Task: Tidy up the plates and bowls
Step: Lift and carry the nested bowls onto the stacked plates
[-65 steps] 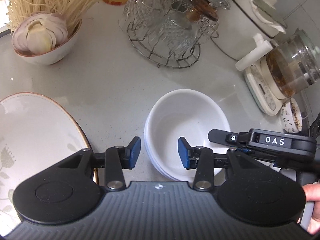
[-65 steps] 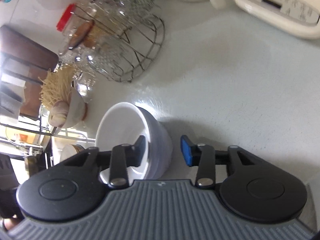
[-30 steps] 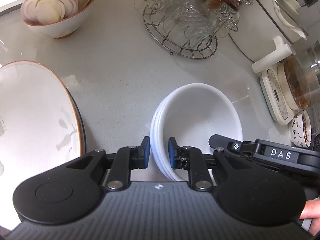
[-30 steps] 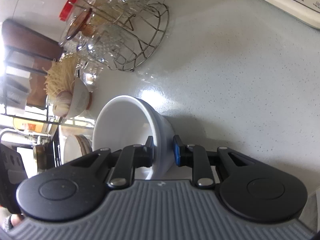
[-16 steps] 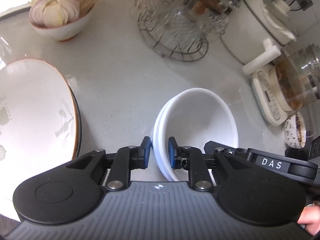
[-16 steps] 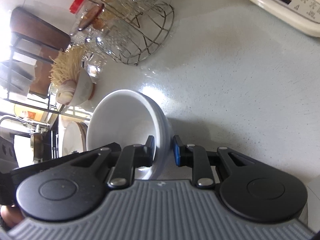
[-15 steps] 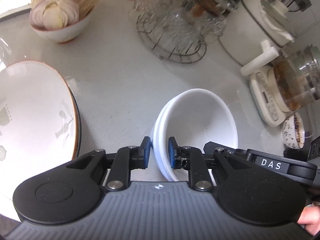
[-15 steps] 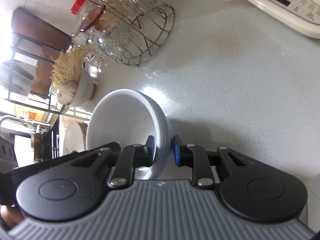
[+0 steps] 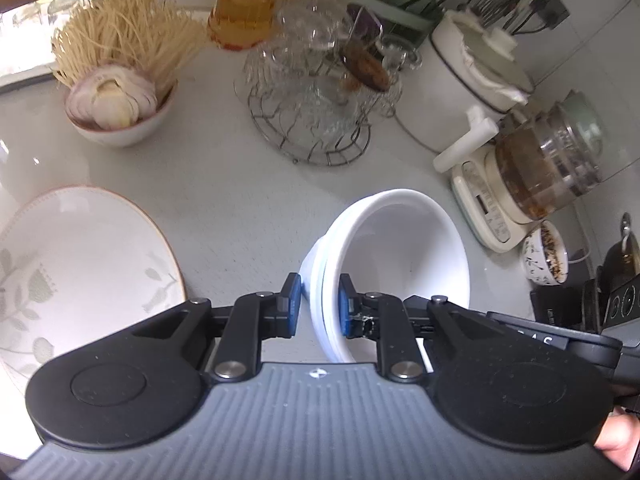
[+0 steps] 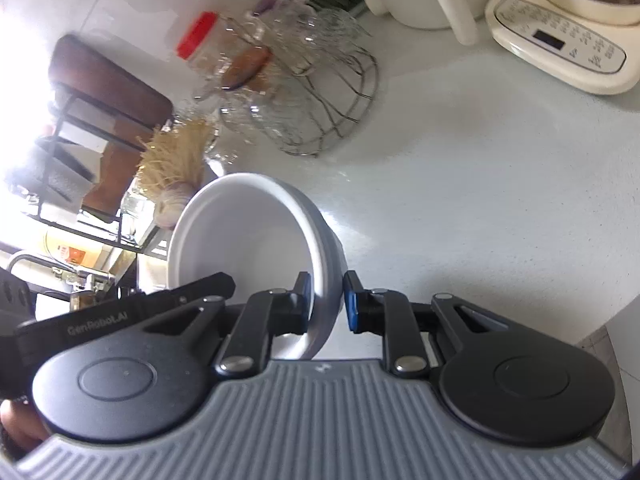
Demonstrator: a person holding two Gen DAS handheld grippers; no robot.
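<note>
A stack of white bowls (image 9: 396,256) hangs tilted above the grey counter, held from two sides. My left gripper (image 9: 318,304) is shut on the stack's left rim. My right gripper (image 10: 327,300) grips the opposite rim of the bowls (image 10: 248,240), its jaws closing a little tighter on it. In the left wrist view the right gripper's black body shows at the lower right. A large white plate (image 9: 80,264) with a brown edge and leaf pattern lies on the counter at the left.
A bowl of garlic and dry noodles (image 9: 120,120) stands at the back left. A wire rack of glasses (image 9: 316,120) stands behind the bowls, with a white pot (image 9: 472,80), a glass kettle (image 9: 540,176) and a small patterned cup (image 9: 546,256) to the right.
Both grippers, open around the rim at first, have shut on it. They have since risen with the bowl stack, which now tilts above the counter.
</note>
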